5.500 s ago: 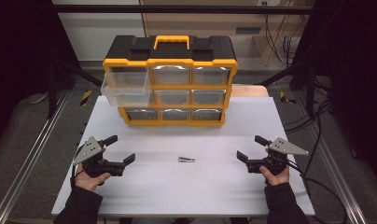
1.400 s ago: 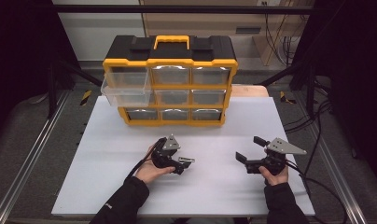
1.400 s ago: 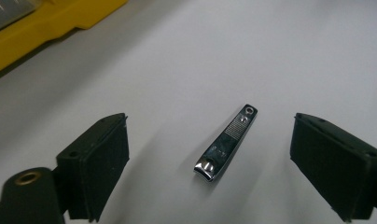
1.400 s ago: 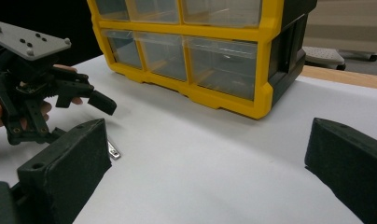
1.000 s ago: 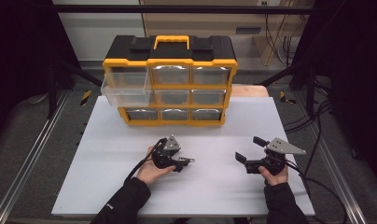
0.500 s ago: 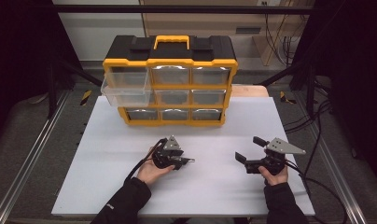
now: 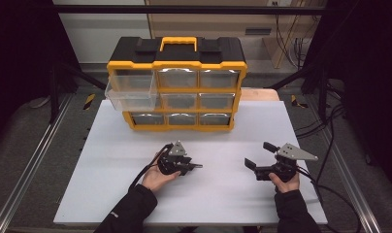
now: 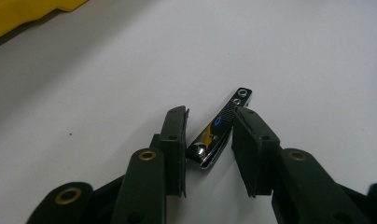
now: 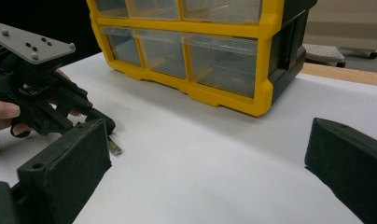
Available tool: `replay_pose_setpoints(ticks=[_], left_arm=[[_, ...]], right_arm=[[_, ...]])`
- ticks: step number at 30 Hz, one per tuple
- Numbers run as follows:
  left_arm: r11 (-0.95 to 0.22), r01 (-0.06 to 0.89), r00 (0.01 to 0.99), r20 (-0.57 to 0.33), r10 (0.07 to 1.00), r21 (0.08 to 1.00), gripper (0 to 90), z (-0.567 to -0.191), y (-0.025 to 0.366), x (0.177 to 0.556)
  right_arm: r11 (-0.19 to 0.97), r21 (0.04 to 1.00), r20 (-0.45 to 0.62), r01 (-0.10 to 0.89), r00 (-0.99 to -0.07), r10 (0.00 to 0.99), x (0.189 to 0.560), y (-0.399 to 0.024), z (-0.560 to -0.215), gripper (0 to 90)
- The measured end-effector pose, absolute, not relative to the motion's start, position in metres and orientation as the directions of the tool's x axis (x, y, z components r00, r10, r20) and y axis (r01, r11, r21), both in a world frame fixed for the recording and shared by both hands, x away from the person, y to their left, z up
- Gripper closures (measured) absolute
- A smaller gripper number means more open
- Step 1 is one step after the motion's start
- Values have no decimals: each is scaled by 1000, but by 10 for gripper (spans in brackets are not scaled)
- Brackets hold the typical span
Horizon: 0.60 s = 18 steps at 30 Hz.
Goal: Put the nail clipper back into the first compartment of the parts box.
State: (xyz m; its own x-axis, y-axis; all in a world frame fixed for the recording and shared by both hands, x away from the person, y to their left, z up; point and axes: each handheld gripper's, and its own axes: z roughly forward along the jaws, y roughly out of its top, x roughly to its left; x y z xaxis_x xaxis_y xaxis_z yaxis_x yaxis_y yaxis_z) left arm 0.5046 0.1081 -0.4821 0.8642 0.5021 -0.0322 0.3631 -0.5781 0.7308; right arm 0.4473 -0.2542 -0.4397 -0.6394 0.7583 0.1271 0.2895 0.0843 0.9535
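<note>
A: What blocks the far side of the table (image 7: 111, 194)?

B: The yellow drawer cabinet (image 7: 177, 87) stands along the back edge, and its clear drawer (image 7: 131, 94) juts out at the upper left over the surface.

A: And between the two hands?

B: Bare white top lies between the left gripper (image 7: 191, 166) and the right gripper (image 7: 254, 162), which sit well apart. A nail clipper (image 8: 219, 130) lies between the left one's jaws, which are slightly apart around it

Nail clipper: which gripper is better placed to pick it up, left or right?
Left. The left gripper already straddles the nail clipper, jaws open on either side. The right gripper sits open well off to the side on the table.
</note>
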Motion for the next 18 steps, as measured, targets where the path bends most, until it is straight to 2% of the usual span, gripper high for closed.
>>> replay_pose_setpoints(ticks=[18], left_arm=[[-588, 365, 870, -41, 491, 722, 763, -481, 106, 501]], right_arm=[[86, 953, 127, 290, -640, 758, 447, -254, -440, 3]])
